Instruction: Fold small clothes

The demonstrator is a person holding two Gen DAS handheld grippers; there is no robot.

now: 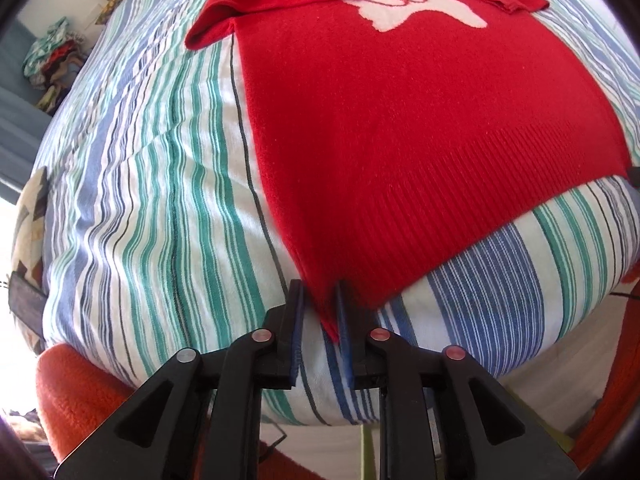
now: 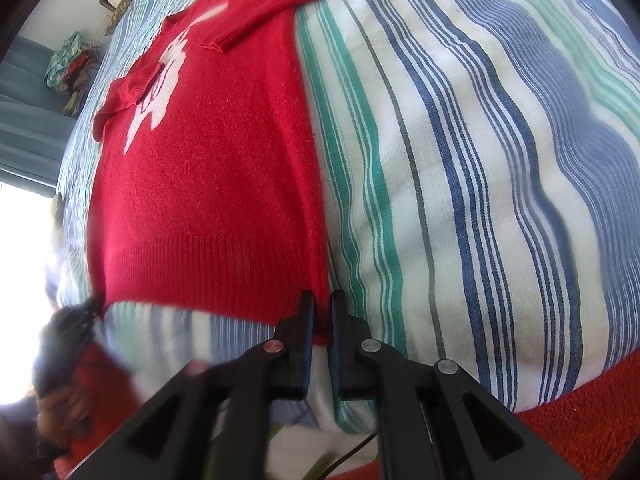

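Observation:
A small red knit sweater [image 1: 400, 120] with a white animal motif lies flat on the striped bedcover [image 1: 160, 200], both sleeves folded in over the chest. My left gripper [image 1: 319, 292] is at the near left hem corner. Its jaws stand apart, and the corner hangs between them against the right pad with a gap on the left. In the right wrist view the sweater [image 2: 208, 184] fills the left half. My right gripper [image 2: 322, 300] is at the near right hem corner, its narrow gap filled by the ribbed hem.
The bed is covered in blue, green and white stripes [image 2: 480, 200]. An orange rug [image 2: 580, 420] lies below the near edge. A pile of clothes [image 1: 56, 56] sits at the far left, by a grey-blue wall. A blurred hand with a dark tool [image 2: 68, 340] shows at the left.

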